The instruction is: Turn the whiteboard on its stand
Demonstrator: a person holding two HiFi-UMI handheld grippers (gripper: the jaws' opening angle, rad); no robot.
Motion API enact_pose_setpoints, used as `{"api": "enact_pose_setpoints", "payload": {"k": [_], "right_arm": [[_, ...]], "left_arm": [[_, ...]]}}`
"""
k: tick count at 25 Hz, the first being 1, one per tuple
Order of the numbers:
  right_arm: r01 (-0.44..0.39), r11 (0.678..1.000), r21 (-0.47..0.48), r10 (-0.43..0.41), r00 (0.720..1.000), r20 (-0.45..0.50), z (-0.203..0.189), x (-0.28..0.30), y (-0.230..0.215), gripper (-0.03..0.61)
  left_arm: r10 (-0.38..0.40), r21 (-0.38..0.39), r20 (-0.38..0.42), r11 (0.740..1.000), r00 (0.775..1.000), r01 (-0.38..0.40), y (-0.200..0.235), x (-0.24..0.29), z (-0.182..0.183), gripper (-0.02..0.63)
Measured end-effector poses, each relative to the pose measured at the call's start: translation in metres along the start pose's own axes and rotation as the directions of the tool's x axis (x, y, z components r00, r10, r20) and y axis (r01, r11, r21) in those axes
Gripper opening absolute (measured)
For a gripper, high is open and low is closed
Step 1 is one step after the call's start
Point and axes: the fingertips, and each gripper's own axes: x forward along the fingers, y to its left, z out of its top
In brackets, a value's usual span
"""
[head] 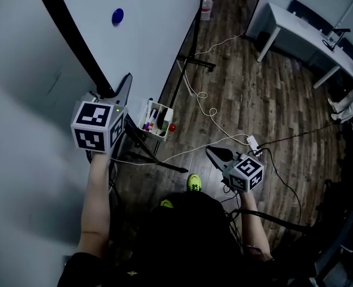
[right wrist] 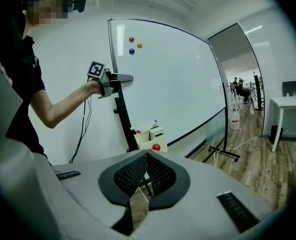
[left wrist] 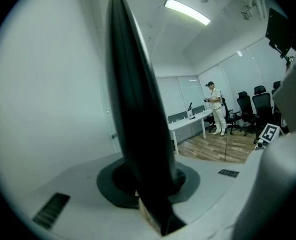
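Wooden flooring (head: 248,94) is spreading beneath the person (head: 188,232), whose right gripper (right wrist: 146,156) is hanging low, jaws pressed together on nothing. Further out, the left gripper (head: 122,88) is clamping the black side edge of the whiteboard (head: 158,23), which is standing upright on its stand (head: 197,61).

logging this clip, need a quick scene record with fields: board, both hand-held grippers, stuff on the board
whiteboard: upright on its stand, wood floor beneath
left hand-held gripper: shut on the board's black side frame
right hand-held gripper: shut, empty, held low, apart from the board
magnets: red, orange and blue, near the top
tray: beside the frame, holds markers
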Motion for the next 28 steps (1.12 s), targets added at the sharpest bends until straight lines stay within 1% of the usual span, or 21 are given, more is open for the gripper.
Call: {"api": "enact_pose_setpoints", "payload": {"k": [5,9,14,16,20,22,26,28], "right_arm": [[0.002,1.000,0.002,-0.002,1.000,-0.007,-0.004,-0.006,-0.028,-0.005],[0.018,1.000,0.012,-0.017,1.000,-0.014,0.001,-0.009,-0.059,-0.005],[0.013,1.000,0.017,-0.013,1.000,-0.017,0.004,-0.016,-0.087,-0.005],[0.006,1.000,0.018,-0.006,1.000,-0.017,0.011,-0.020,-0.096,-0.005],[0.006,1.000,0.028,-0.006,1.000,-0.011,0.035,-0.037,-0.120,-0.004],[0.019,0.999,0.029,-0.019,1.000,-0.012,0.033,-0.042,-0.131,-0.005],[0.036,0.999,0.041,-0.036,0.999,-0.018,0.010,-0.039,-0.143,-0.005],[0.034,0.998,0.054,-0.034,0.999,-0.011,0.007,-0.038,-0.144,-0.005]], "left_arm": [[0.006,-0.014,-0.009,1.000,1.000,-0.006,0.002,0.042,0.002,0.075],[0.010,-0.024,-0.012,1.000,1.000,-0.010,0.010,0.079,0.012,0.074],[0.018,-0.033,-0.021,0.999,1.000,-0.019,0.008,0.119,0.023,0.072],[0.018,-0.034,-0.025,0.999,1.000,-0.019,0.007,0.138,0.034,0.072],[0.023,-0.041,-0.036,0.999,0.999,-0.024,0.010,0.177,0.067,0.069],[0.029,-0.053,-0.037,0.998,0.999,-0.031,0.013,0.190,0.067,0.069],[0.033,-0.071,-0.029,0.997,0.999,-0.035,0.018,0.207,0.047,0.066],[0.035,-0.076,-0.024,0.996,0.999,-0.037,0.019,0.211,0.041,0.066]]}}
